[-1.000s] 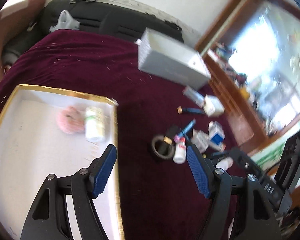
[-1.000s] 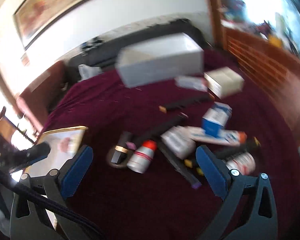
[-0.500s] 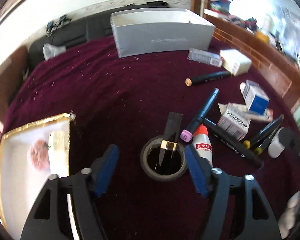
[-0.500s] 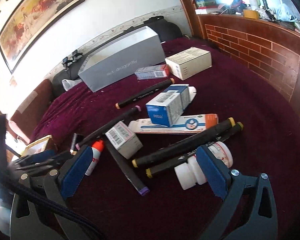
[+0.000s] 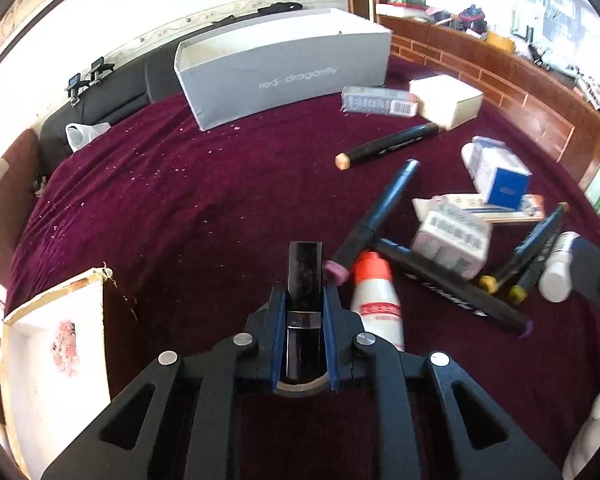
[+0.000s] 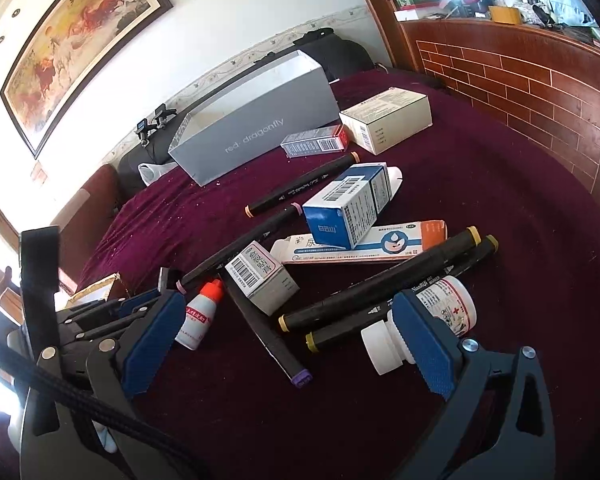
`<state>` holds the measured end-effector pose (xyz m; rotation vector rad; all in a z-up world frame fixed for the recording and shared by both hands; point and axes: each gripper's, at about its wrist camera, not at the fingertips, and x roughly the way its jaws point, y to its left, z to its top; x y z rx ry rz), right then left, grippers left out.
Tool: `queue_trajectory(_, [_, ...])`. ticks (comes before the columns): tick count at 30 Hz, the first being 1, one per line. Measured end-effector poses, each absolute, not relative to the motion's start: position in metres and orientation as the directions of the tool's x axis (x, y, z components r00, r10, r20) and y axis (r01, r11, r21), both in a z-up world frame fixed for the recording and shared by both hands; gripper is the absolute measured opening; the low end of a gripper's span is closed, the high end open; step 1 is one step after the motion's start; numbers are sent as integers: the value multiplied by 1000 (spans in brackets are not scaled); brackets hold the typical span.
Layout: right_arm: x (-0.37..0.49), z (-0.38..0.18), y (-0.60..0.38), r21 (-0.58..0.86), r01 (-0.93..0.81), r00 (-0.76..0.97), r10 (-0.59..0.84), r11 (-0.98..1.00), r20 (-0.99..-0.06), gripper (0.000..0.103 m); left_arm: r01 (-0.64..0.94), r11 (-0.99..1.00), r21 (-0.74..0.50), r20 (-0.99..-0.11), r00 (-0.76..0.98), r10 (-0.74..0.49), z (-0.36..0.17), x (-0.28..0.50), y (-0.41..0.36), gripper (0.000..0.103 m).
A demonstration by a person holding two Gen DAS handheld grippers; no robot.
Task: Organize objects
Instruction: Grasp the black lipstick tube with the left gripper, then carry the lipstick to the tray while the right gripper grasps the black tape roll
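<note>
My left gripper (image 5: 304, 312) is closing, and its blue pads press both sides of a black tube with a metal band (image 5: 304, 268). A sliver of the tape roll (image 5: 300, 390) shows under the tube. Right beside it lie a white bottle with an orange cap (image 5: 374, 300) and a pink-tipped black marker (image 5: 376, 216). My right gripper (image 6: 286, 308) is open and holds nothing, low over the pile of black markers (image 6: 376, 284). A white pill bottle (image 6: 432, 320) lies at its right finger. The left gripper (image 6: 112, 312) also shows at the left of the right wrist view.
A grey open box (image 5: 284, 76) stands at the back of the dark red cloth. A gold-rimmed white tray (image 5: 56, 344) sits at the left. Several medicine cartons, among them a blue-and-white one (image 6: 348, 208) and a cream one (image 6: 388, 120), are scattered among the markers.
My left gripper swung right from over the tray to the tape roll, came down and shut on the black tube. My right gripper sank closer to the pile and stayed open.
</note>
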<state>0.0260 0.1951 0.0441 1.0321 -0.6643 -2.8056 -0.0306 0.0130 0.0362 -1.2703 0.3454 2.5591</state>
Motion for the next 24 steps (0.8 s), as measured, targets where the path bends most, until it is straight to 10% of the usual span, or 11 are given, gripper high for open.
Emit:
queue_trajectory(17, [25,46,184,369,-81,-762,-182,-926,-622,103,-236,-935,-265,-626,-696,353,114,73,-90,14])
queue_trajectory(24, [14,68,144,457,59,-679,-371,-888,-633,103,-213,-916,-339,-578,-721,382,118,99,-132,14])
